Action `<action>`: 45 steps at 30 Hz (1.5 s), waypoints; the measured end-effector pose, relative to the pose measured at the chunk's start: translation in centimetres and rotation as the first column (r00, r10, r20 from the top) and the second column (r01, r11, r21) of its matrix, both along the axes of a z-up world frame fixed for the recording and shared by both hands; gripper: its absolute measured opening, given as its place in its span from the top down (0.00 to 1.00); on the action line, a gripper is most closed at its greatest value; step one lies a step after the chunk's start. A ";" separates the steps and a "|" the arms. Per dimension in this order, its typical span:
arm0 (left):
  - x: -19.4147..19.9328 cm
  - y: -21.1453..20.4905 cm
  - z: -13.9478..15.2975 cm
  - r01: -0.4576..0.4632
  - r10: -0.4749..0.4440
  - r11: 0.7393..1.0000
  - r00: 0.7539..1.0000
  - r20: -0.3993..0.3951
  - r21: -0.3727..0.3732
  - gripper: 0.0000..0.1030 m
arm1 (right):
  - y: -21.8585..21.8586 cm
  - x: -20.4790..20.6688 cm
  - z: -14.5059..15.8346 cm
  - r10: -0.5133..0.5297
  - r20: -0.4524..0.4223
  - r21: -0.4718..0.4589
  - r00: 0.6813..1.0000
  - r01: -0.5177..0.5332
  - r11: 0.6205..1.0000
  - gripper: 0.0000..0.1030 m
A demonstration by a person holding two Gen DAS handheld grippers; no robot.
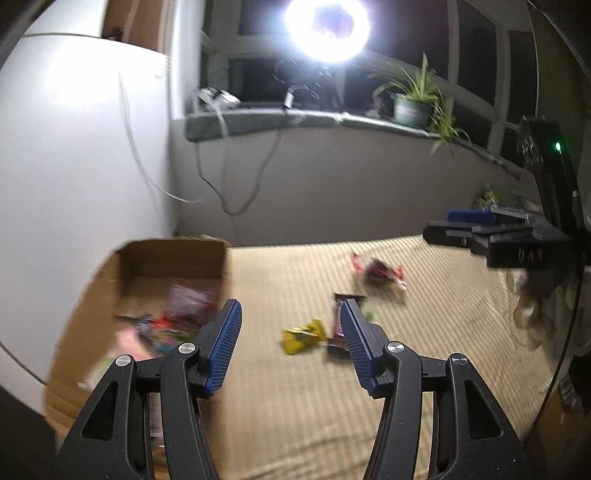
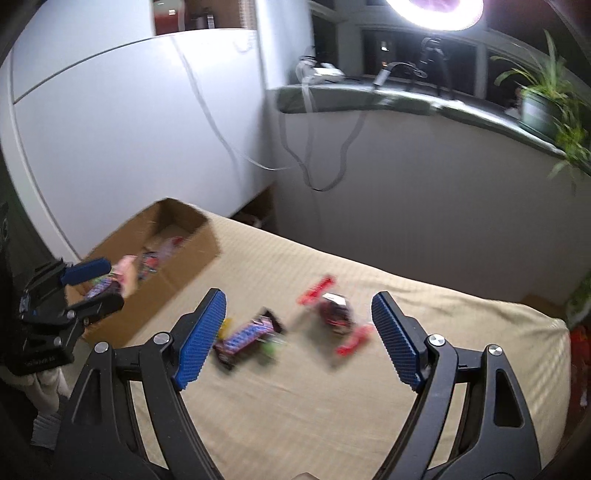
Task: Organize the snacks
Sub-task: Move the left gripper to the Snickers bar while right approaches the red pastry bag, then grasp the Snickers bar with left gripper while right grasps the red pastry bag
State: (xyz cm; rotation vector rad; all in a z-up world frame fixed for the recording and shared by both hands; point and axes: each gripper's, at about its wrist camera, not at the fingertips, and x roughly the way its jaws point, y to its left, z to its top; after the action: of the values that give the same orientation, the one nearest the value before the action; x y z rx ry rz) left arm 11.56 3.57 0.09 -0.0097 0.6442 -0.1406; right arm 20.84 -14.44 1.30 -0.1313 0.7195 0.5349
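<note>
An open cardboard box (image 1: 173, 258) (image 2: 177, 236) sits at the left of the bed and holds several snack packets (image 1: 177, 314). On the beige bedcover lie a yellow packet (image 1: 303, 336), a dark purple bar (image 1: 338, 332) (image 2: 247, 338) and a red packet (image 1: 380, 271) (image 2: 334, 314). My left gripper (image 1: 290, 314) is open and empty, above the cover just right of the box; it also shows in the right wrist view (image 2: 92, 286). My right gripper (image 2: 297, 306) is open and empty, above the purple bar and red packet; it also shows in the left wrist view (image 1: 439, 225).
A beige striped bedcover (image 2: 332, 406) fills the foreground. A white cabinet (image 1: 74, 147) stands behind the box. A windowsill (image 1: 280, 122) carries a ring light (image 1: 327, 29), cables and a potted plant (image 1: 413, 103). More packets (image 1: 487, 195) lie at the far right.
</note>
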 end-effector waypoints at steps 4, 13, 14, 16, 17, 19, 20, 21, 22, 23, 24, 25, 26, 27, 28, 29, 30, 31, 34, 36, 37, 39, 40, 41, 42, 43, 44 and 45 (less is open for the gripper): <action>1.8 -2.3 -2.1 0.043 -0.044 0.999 0.997 -0.056 -0.027 0.48 | -3.0 1.7 -0.9 -0.041 -0.067 0.037 0.997 0.043 0.998 0.19; 5.1 -4.6 -5.1 0.062 -0.061 0.998 0.985 -0.163 0.002 0.63 | -1.8 5.5 -5.0 0.038 -0.163 0.021 0.986 -0.035 0.999 0.19; 5.5 -4.7 -5.3 0.061 -0.058 0.998 0.983 -0.173 0.011 0.63 | -1.2 6.2 -6.1 0.044 -0.180 0.016 0.983 -0.042 0.999 0.21; 6.2 -4.8 -5.7 0.065 -0.060 0.998 0.980 -0.187 0.021 0.63 | -0.2 6.9 -7.3 0.050 -0.201 -0.003 0.978 -0.051 0.999 0.26; 6.5 -5.0 -5.9 0.071 -0.065 0.997 0.978 -0.196 0.025 0.63 | 0.4 7.4 -8.0 0.054 -0.214 -0.014 0.975 -0.058 0.998 0.27; 7.1 -5.5 -6.4 0.084 -0.072 0.995 0.974 -0.215 0.047 0.63 | 1.0 8.0 -9.1 0.056 -0.223 -0.034 0.973 -0.066 0.997 0.27; 7.2 -5.8 -6.7 0.093 -0.078 0.994 0.972 -0.222 0.057 0.63 | 1.3 8.3 -9.5 0.055 -0.225 -0.044 0.973 -0.067 0.997 0.27; 7.4 -6.0 -6.8 0.100 -0.083 0.993 0.970 -0.227 0.063 0.63 | 1.5 8.5 -9.9 0.058 -0.229 -0.047 0.972 -0.070 0.996 0.27; 7.5 -6.1 -7.0 0.103 -0.084 0.992 0.969 -0.232 0.069 0.63 | 1.7 8.6 -10.2 0.064 -0.235 -0.042 0.970 -0.076 0.996 0.28; 7.7 -6.2 -7.3 0.106 -0.086 0.992 0.967 -0.238 0.072 0.64 | 1.8 8.7 -10.4 0.069 -0.241 -0.037 0.968 -0.081 0.996 0.32; 7.9 -6.3 -7.6 0.112 -0.092 0.991 0.965 -0.245 0.068 0.65 | 1.9 8.8 -10.7 0.076 -0.250 -0.037 0.965 -0.088 0.995 0.36; 8.1 -6.4 -7.7 0.113 -0.092 0.991 0.964 -0.248 0.068 0.66 | 2.1 8.8 -10.9 0.079 -0.256 -0.040 0.963 -0.093 0.995 0.42; 8.3 -6.6 -8.0 0.116 -0.096 0.991 0.963 -0.253 0.067 0.67 | 2.2 8.7 -11.2 0.080 -0.261 -0.054 0.962 -0.097 0.994 0.45; 8.3 -6.6 -8.2 0.119 -0.099 0.991 0.961 -0.258 0.062 0.70 | 2.3 8.7 -11.3 0.078 -0.256 -0.065 0.963 -0.097 0.993 0.46; 8.4 -6.8 -8.5 0.122 -0.103 0.991 0.959 -0.263 0.055 0.73 | 2.2 8.7 -11.3 0.077 -0.252 -0.071 0.965 -0.098 0.993 0.49; 8.3 -6.9 -8.7 0.120 -0.102 0.991 0.961 -0.257 0.057 0.73 | 2.2 8.6 -11.3 0.075 -0.250 -0.076 0.965 -0.096 0.992 0.57; 8.2 -7.0 -8.7 0.119 -0.101 0.991 0.962 -0.253 0.057 0.73 | 2.1 8.7 -11.3 0.072 -0.253 -0.073 0.965 -0.094 0.993 0.59; 8.0 -7.0 -8.6 0.117 -0.100 0.992 0.963 -0.252 0.053 0.74 | 1.8 8.6 -11.2 0.074 -0.257 -0.063 0.964 -0.093 0.994 0.62; 7.7 -6.8 -8.5 0.111 -0.098 0.993 0.964 -0.249 0.039 0.74 | 1.3 8.4 -10.9 0.067 -0.255 -0.054 0.965 -0.084 0.995 0.65; 7.4 -6.6 -8.2 0.104 -0.095 0.994 0.965 -0.243 0.026 0.74 | 1.0 8.1 -10.8 0.054 -0.248 -0.061 0.967 -0.071 0.996 0.66; 7.4 -6.4 -8.1 0.104 -0.096 0.994 0.966 -0.241 0.020 0.74 | 0.9 7.9 -10.8 0.050 -0.247 -0.060 0.968 -0.067 0.996 0.66; 6.7 -6.4 -7.7 0.107 -0.101 0.994 0.968 -0.230 0.014 0.74 | 0.7 7.5 -10.5 0.048 -0.244 -0.058 0.969 -0.064 0.996 0.66; 6.7 -6.2 -7.7 0.108 -0.102 0.994 0.969 -0.227 0.017 0.74 | 0.7 7.3 -10.4 0.047 -0.241 -0.060 0.969 -0.064 0.996 0.66; 6.4 -6.2 -7.5 0.107 -0.100 0.994 0.970 -0.221 0.021 0.74 | 0.6 7.1 -10.2 0.045 -0.234 -0.063 0.971 -0.061 0.996 0.66; 6.1 -6.1 -7.3 0.107 -0.101 0.994 0.972 -0.214 0.019 0.74 | 0.5 6.9 -10.0 0.041 -0.227 -0.066 0.973 -0.058 0.996 0.66; 5.7 -5.9 -7.0 0.106 -0.102 0.994 0.973 -0.208 0.011 0.74 | 0.4 6.7 -9.8 0.038 -0.221 -0.065 0.975 -0.054 0.996 0.66; 5.8 -5.6 -6.9 0.105 -0.101 0.994 0.974 -0.202 0.006 0.74 | 0.2 6.3 -9.4 0.037 -0.216 -0.059 0.976 -0.051 0.997 0.66; 5.6 -5.6 -6.6 0.101 -0.099 0.995 0.976 -0.192 0.000 0.74 | 0.2 6.1 -9.2 0.037 -0.214 -0.054 0.976 -0.050 0.997 0.66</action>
State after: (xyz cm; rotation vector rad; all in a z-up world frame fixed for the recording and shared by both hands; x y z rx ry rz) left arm 17.15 -1.98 -6.50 0.0190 0.8388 -0.2357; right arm 26.99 -14.29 -7.87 -0.1468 0.9435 0.5750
